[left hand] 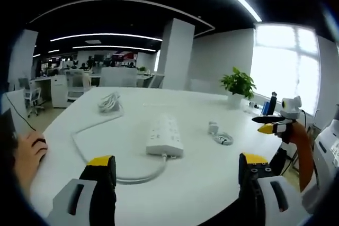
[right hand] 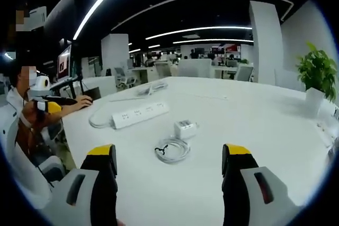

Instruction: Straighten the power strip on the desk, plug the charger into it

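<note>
The power strip (left hand: 164, 136), a flat white plastic bar with rows of sockets and a thick looping cord, lies mid-desk at a slant to my left gripper (left hand: 177, 170), so I judge nothing is done yet. The boxy white charger (right hand: 185, 128) rests unplugged beside its coiled cable (right hand: 172, 149) on the smooth white desk (right hand: 254, 130). My right gripper (right hand: 168, 165) and the left both hang wide apart, holding nothing.

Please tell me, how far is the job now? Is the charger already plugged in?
Nothing looks done. The charger lies unplugged beside its coiled cable, apart from the power strip. The left hand-held gripper and right hand-held gripper are open, holding nothing. Straightening and plugging remain.
</note>
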Action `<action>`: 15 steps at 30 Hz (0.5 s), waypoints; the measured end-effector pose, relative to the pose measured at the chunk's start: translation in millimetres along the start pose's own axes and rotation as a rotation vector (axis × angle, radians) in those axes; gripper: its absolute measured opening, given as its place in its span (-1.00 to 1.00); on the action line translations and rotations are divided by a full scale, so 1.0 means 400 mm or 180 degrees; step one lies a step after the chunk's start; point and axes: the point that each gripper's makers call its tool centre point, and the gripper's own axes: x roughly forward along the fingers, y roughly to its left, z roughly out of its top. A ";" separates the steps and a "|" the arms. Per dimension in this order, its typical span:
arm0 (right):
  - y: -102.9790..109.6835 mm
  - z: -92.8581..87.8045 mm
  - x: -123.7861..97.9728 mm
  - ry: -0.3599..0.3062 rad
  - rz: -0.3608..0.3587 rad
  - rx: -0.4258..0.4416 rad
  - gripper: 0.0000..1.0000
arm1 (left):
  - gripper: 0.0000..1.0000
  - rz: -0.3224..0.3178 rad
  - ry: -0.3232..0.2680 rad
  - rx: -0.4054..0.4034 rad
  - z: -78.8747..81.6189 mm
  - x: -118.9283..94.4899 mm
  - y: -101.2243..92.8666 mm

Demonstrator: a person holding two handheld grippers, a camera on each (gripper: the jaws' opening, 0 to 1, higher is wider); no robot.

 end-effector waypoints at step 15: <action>0.008 0.040 -0.031 -0.0020 -0.0040 -0.0083 0.59 | 0.92 -0.0063 -0.0062 0.0047 0.018 0.005 -0.022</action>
